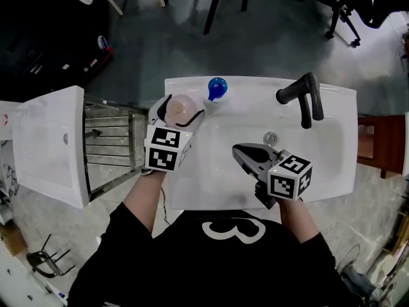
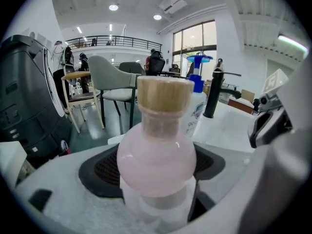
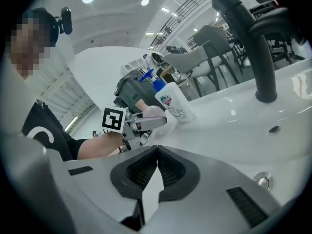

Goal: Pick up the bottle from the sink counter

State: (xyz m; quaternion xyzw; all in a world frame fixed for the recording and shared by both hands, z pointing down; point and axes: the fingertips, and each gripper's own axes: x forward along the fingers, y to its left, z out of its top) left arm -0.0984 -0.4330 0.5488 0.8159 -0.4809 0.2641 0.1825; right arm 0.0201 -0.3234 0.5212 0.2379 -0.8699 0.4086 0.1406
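Note:
A pink round-bodied bottle (image 1: 184,105) with a pale wooden cap (image 2: 165,94) stands upright at the back left corner of the white sink counter (image 1: 332,98). My left gripper (image 1: 181,112) is shut on the bottle (image 2: 156,156), with a dark pad pressing on each side of its belly. Whether its base still touches the counter cannot be told. My right gripper (image 1: 238,149) hovers over the basin with its jaws shut (image 3: 157,157) and nothing between them. In the right gripper view the left gripper (image 3: 146,123) and the pink bottle (image 3: 149,112) show at the left.
A white pump bottle with a blue head (image 1: 217,88) stands just right of the pink one, also seen as a pump bottle (image 2: 197,110) (image 3: 173,102). A black faucet (image 1: 304,97) rises at the back right. The drain (image 1: 270,137) lies mid-basin. A metal rack (image 1: 112,147) stands left of the counter.

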